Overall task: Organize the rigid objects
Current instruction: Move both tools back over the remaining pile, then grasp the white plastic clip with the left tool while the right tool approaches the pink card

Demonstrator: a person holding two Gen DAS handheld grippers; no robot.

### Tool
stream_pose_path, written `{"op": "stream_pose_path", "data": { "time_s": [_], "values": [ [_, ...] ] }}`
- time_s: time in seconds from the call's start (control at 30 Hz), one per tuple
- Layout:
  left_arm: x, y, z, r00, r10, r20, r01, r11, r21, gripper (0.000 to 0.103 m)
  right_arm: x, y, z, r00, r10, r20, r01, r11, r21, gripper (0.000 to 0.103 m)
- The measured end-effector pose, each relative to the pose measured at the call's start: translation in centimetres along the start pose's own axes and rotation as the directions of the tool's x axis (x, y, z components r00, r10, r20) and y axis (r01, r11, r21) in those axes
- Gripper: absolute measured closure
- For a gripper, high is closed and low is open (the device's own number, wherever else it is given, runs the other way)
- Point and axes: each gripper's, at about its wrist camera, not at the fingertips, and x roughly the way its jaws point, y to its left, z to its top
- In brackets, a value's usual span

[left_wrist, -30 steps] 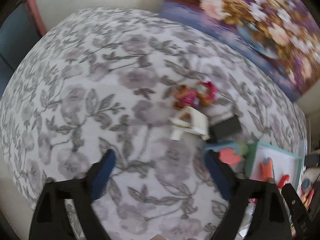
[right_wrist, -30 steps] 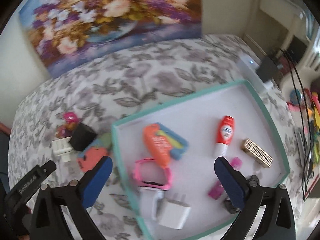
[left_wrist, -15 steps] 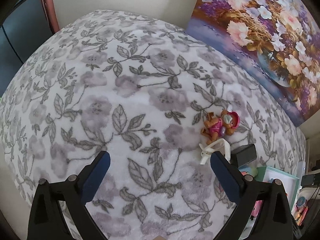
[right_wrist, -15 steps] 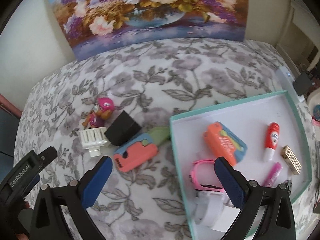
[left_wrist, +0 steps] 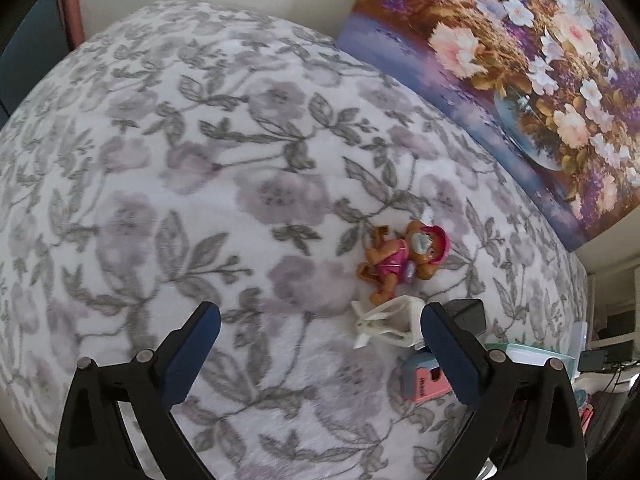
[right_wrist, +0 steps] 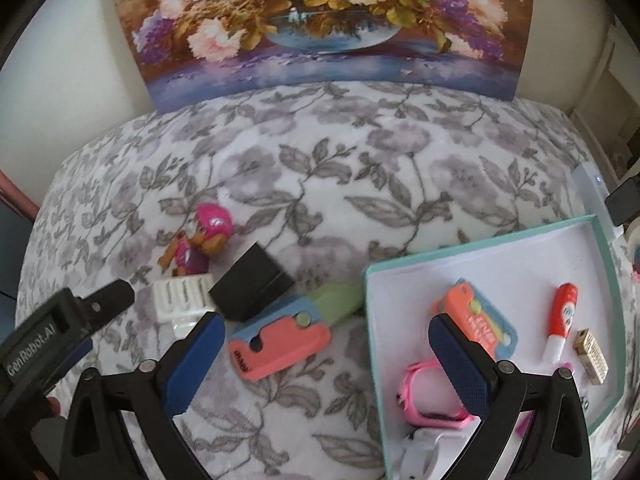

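The bed (right_wrist: 360, 168), under a floral blanket, carries everything. A painting (right_wrist: 320, 20) leans at its far edge. My landmark is the tray (right_wrist: 600, 240), teal-rimmed, on the bed's right side. Inside it lie an orange case (right_wrist: 476, 320), pink watch (right_wrist: 420, 404), glue tube (right_wrist: 562, 320) and wooden block (right_wrist: 594, 356). Just left of the tray, outside it, lies a coral cutter (right_wrist: 280, 340); beyond that a black box (right_wrist: 252, 284), then a white adapter (right_wrist: 182, 296), then a toy pup (right_wrist: 200, 244), farthest from the tray. My right gripper (right_wrist: 320, 344) hovers wide apart above the cutter, holding nothing. My left gripper (left_wrist: 320, 340) is likewise spread wide and empty, the adapter (left_wrist: 388, 324) beside its right finger.
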Motion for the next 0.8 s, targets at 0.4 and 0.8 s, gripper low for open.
{"op": "stream_pose_path", "data": {
  "time_s": [0.4, 0.8],
  "values": [
    [3.7, -1.1, 0.1, 0.996, -0.045, -0.074, 0.046, 0.999, 0.012, 0.003, 2.1, -1.0, 1.1, 0.996, -0.083, -0.022, 0.083, 0.997, -0.008, 0.000],
    [4.4, -1.8, -0.3, 0.970, -0.219, -0.109, 0.217, 0.976, -0.034, 0.056, 2.0, -2.6, 1.1, 0.997, -0.073, -0.041, 0.075, 0.996, 0.043, 0.000]
  ]
}}
